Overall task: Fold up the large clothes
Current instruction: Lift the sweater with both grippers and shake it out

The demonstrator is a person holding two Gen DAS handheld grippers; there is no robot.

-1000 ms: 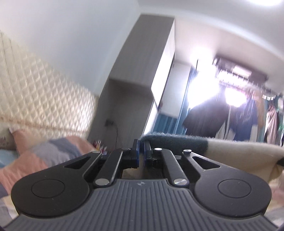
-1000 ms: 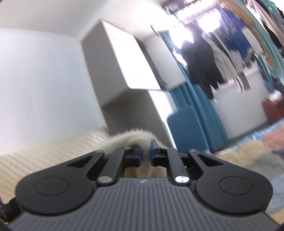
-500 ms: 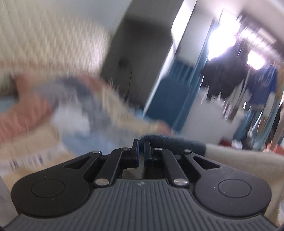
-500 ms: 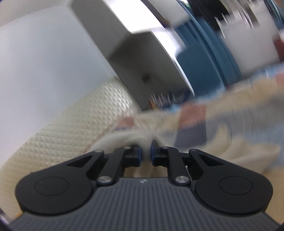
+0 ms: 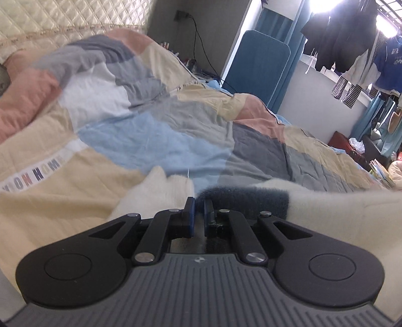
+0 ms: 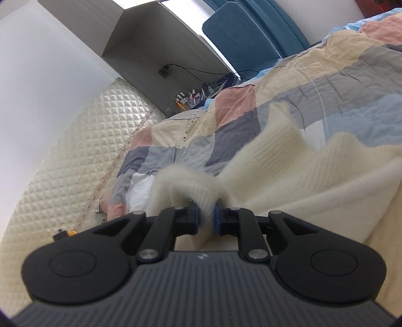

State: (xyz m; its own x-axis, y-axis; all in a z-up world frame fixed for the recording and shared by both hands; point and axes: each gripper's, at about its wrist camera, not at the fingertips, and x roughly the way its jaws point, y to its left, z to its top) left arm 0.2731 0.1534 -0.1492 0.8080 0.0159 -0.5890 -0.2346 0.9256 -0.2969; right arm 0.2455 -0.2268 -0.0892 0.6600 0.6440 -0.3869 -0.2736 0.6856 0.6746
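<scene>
Sweater edge in both tongs, above open quilt.

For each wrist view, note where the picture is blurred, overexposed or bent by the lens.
Left wrist view: window glare top right, quilt smeared at left, sweater soft near the lens. Right wrist view: sweater edges smeared, headboard curved by the fisheye.

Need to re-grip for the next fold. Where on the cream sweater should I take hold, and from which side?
Take the sweater by its thick ribbed edges, as now: the left gripper pinches the dark band, the right gripper a bunched cream ribbed edge. Come in low from the near side, along the quilt; the body sags between the grips, so the rims hold best.
</scene>
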